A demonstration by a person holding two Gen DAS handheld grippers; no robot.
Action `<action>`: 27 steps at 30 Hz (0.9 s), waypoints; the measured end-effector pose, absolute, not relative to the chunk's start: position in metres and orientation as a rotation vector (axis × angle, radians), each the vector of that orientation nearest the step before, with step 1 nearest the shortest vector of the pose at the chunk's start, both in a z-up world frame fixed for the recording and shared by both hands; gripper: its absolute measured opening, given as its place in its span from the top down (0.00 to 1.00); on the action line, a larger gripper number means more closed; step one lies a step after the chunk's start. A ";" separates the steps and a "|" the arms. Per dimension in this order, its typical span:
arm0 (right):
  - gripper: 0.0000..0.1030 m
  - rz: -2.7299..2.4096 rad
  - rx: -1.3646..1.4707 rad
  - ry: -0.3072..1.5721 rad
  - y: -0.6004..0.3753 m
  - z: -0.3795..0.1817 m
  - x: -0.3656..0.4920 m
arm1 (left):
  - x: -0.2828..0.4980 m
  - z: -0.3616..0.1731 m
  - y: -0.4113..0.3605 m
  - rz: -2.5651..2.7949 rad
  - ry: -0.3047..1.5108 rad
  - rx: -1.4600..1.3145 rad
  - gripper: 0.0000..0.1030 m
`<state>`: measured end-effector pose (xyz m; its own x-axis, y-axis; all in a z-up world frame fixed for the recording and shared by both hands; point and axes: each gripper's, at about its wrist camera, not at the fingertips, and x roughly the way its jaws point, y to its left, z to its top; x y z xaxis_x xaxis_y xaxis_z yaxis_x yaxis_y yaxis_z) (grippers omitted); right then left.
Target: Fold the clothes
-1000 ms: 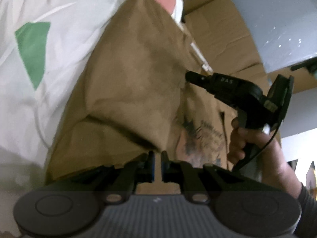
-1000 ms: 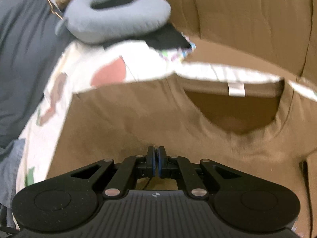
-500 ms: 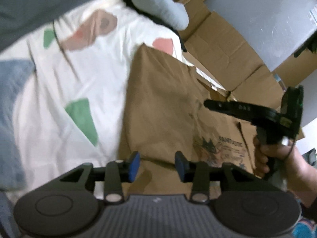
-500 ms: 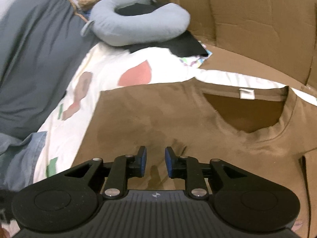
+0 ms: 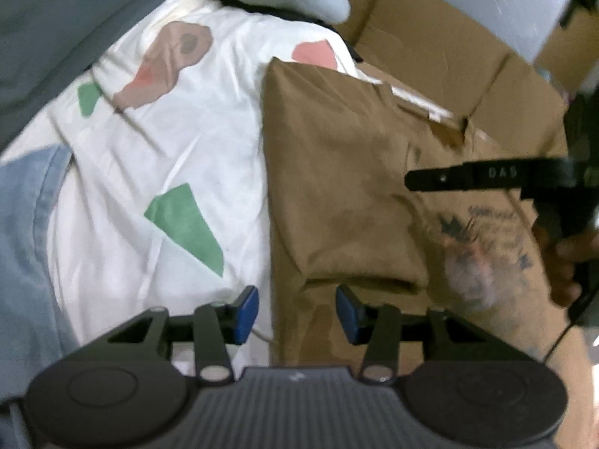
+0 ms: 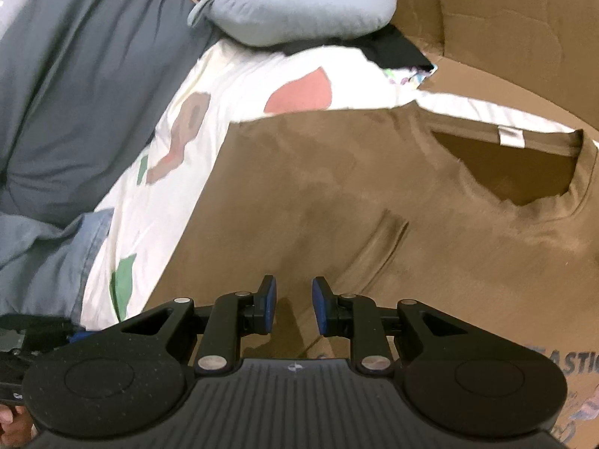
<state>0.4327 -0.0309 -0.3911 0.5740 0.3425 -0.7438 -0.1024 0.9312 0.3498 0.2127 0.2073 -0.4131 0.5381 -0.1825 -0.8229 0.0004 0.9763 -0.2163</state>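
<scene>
We are hovering our left claw point(image 5: 297, 308), jaws spread and empty, over the brown T-shirt point(image 5: 337, 187) lying partly folded on the patterned bedsheet point(image 5: 168, 142); our right claw point(image 6: 294, 301) is hanging likewise parted above its chest

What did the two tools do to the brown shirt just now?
Both tools let go: the left tool and right tool were pinched on the brown shirt, then opened and pulled back. The shirt's side stays folded over on the white sheet.
</scene>
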 end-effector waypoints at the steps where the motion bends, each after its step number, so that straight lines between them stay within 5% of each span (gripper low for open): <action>1: 0.79 0.269 0.280 0.932 -0.028 -0.393 0.432 | 0.214 -0.414 0.205 -0.109 0.996 -0.173 0.56; 7: 0.74 0.280 0.258 0.939 -0.015 -0.394 0.429 | 0.219 -0.413 0.199 -0.095 0.974 -0.074 0.66; 9: 0.62 0.276 0.246 0.932 -0.012 -0.393 0.428 | 0.219 -0.411 0.197 -0.098 0.967 -0.053 0.67; 11: 0.62 0.268 0.236 0.927 -0.008 -0.392 0.429 | 0.219 -0.410 0.197 -0.108 0.957 -0.045 0.74; 13: 0.62 0.265 0.239 0.932 -0.005 -0.393 0.430 | 0.218 -0.409 0.201 -0.118 0.955 -0.069 0.93; 27: 0.62 0.325 0.090 0.991 0.034 -0.405 0.407 | 0.206 -0.407 0.229 -0.111 0.977 -0.199 0.94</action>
<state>0.4071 0.0340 -0.4048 0.5045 0.3093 -0.8061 -0.2279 0.9482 0.2212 0.2063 0.2293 -0.4074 0.5554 -0.1830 -0.8112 0.0041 0.9761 -0.2174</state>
